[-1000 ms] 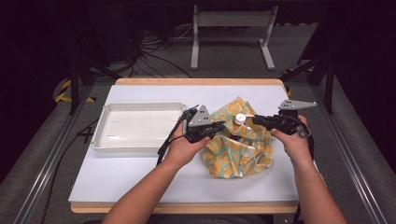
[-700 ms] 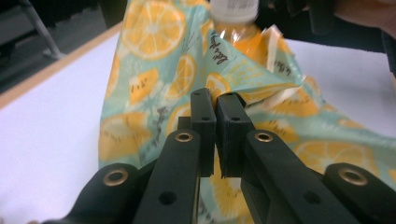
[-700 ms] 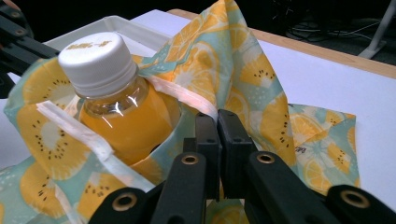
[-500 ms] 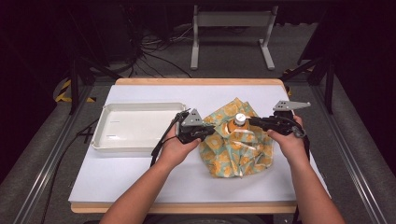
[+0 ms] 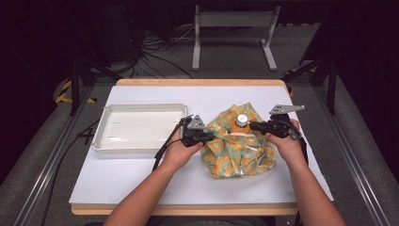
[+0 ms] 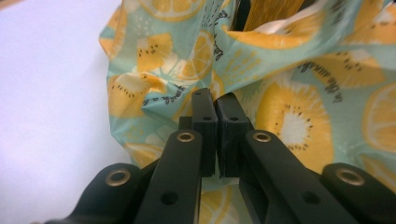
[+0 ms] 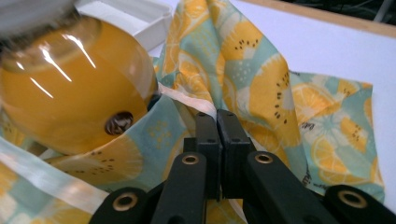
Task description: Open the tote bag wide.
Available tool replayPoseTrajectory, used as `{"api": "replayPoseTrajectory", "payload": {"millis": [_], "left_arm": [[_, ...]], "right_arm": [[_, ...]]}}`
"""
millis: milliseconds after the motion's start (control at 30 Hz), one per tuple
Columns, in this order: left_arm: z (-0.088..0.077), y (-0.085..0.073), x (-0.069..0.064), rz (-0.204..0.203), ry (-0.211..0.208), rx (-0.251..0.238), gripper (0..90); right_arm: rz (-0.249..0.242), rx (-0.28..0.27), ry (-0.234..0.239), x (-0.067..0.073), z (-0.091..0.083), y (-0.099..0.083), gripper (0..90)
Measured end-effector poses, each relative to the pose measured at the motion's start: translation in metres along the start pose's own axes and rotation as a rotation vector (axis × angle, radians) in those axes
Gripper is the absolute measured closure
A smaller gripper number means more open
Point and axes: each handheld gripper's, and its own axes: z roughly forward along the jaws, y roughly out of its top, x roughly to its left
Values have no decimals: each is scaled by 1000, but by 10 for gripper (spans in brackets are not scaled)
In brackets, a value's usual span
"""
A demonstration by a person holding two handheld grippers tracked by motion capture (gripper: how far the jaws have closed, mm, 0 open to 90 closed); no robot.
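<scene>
Cloth: fruit-print cloth (image 5: 237, 153) bunched around the bottle, toward the table's (image 5: 141, 179) right edge.
Bottle: orange bottle (image 5: 239, 126) upright in the cloth, white cap up.
Left gripper (image 5: 207, 136): jaws pinched together at the cloth's left side.
Right gripper (image 5: 251, 125): jaws pressed together on the cloth beside the bottle.
Tray: white tray (image 5: 101, 141) near the left edge.
</scene>
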Motion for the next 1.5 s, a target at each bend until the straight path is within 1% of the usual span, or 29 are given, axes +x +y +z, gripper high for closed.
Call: {"api": "replayPoseTrajectory", "payload": {"millis": [300, 333, 433, 500, 567, 667, 800, 833, 867, 967, 1000, 1067, 1100, 1167, 1200, 1333, 1400, 1433, 1500], "left_arm": [[15, -9, 0, -20, -19, 42, 877], [15, -9, 0, -20, -19, 42, 877], [18, -11, -1, -11, -22, 52, 877], [19, -12, -1, -8, -23, 49, 876], [19, -12, -2, -7, -24, 50, 876], [19, -11, -2, -8, -24, 50, 875], [19, -11, -4, -5, -24, 44, 875], [19, -9, -5, 3, -25, 34, 875], [19, -9, -5, 3, -25, 34, 875], [18, -7, -7, 13, -25, 27, 875], [18, -6, -8, 15, -25, 27, 875], [18, -6, -9, 21, -25, 25, 875], [18, -5, -10, 22, -26, 26, 874], [18, -5, -11, 25, -27, 25, 875], [18, -4, -12, 36, -31, 21, 874], [17, -3, -15, 57, -28, 23, 874], [16, -2, -17, 65, -30, 21, 874], [16, -2, -17, 65, -30, 21, 874], [15, -2, -17, 74, -34, 26, 873]], "right_arm": [[8, 64, -22, -6, 6, -12, 888], [8, 64, -22, -6, 6, -12, 888], [-2, 100, -40, -7, 8, -19, 885], [-5, 111, -41, -8, 8, -21, 883], [3, 112, -38, -8, 6, -23, 870], [13, 96, -38, -9, -2, -24, 840], [18, 52, -42, -6, -16, -24, 788], [18, 27, -46, -5, -23, -23, 771], [18, 27, -46, -5, -23, -23, 771], [15, -41, -56, -1, -38, -17, 766], [15, -57, -50, 1, -41, -16, 771], [11, -99, -22, 6, -47, -11, 781], [4, -115, -7, 12, -49, -8, 787], [-11, -124, 12, 18, -48, -6, 793], [-13, -125, 27, 23, -47, -4, 796], [-29, -130, 42, 30, -43, -2, 815], [-22, -121, 56, 32, -38, -3, 821], [-22, -121, 56, 32, -38, -3, 821], [-26, -97, 58, 34, -33, -6, 821]]}}
